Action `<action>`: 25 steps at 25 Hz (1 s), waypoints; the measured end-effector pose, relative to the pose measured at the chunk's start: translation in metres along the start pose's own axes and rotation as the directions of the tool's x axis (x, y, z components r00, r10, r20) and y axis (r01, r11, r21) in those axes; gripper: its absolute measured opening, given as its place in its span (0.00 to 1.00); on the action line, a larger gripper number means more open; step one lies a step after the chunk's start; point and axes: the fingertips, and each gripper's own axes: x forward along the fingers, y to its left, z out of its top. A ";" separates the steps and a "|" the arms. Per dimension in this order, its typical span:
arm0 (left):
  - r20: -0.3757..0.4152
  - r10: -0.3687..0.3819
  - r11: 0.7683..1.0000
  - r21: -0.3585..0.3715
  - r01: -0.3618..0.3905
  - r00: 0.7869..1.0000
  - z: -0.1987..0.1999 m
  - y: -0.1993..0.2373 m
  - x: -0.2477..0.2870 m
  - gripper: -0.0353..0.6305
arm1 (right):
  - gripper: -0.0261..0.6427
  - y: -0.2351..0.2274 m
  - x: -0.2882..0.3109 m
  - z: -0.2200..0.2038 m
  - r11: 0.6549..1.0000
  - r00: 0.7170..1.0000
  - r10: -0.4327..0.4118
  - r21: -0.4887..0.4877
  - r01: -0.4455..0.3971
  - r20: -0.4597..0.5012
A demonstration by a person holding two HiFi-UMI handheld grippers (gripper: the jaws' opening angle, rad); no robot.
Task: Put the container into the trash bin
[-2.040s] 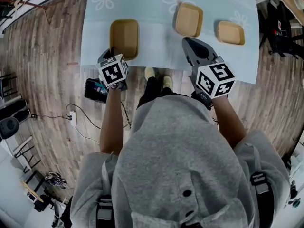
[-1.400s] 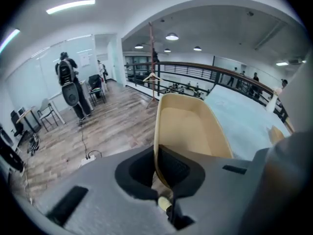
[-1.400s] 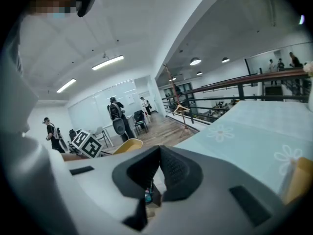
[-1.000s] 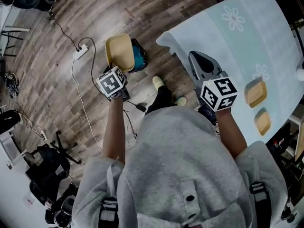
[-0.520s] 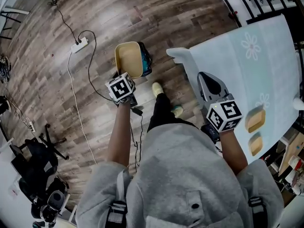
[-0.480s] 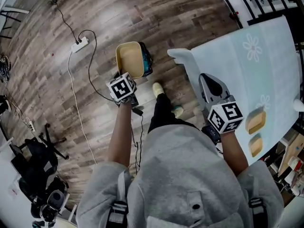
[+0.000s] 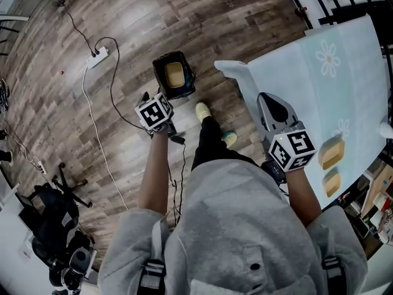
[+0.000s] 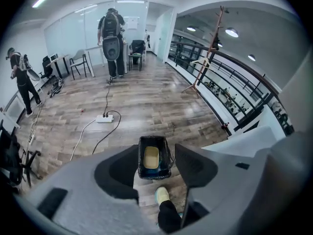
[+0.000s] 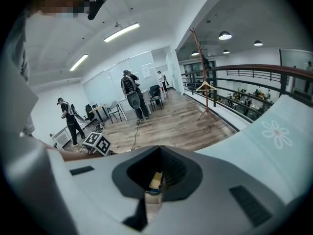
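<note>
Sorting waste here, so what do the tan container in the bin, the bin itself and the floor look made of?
The container: matte tan, probably moulded paper pulp, possibly plastic. The trash bin: dark, with what looks like a crinkled black plastic liner. The floor: grey-brown planks with grain, wood or wood-look laminate.

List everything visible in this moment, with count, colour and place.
trash bin: one, black, on wood floor
container: one, tan, inside trash bin
spare containers: two, tan, on table
table: one, pale blue flowered cloth, right
power strip: one, white, floor, upper left
coat stand: one, brown, by railing
bystanders: two, dark clothes, far end of room
shoes: two, pale, floor beside bin
left hand-held gripper: one, grey, above bin, jaws opening, nothing held
right hand-held gripper: one, grey, beside table, shut, empty
</note>
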 end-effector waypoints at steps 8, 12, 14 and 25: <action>0.041 -0.090 0.991 0.107 0.085 0.995 0.015 -0.037 -0.010 0.40 | 0.08 -0.010 -0.029 -0.004 0.998 0.997 -0.063 0.033 0.061 0.054; 0.036 -0.149 0.974 0.177 0.140 0.988 0.012 -0.064 -0.023 0.40 | 0.08 -0.017 -0.055 -0.009 0.993 0.991 -0.105 0.054 0.101 0.085; 0.038 -0.176 0.962 0.220 0.163 0.984 0.011 -0.080 -0.032 0.40 | 0.08 -0.022 -0.069 -0.012 0.991 0.987 -0.127 0.066 0.120 0.102; 0.005 -0.344 0.845 0.438 0.308 0.939 -0.015 -0.194 -0.083 0.40 | 0.08 -0.049 -0.169 -0.043 0.950 0.929 -0.295 0.172 0.261 0.221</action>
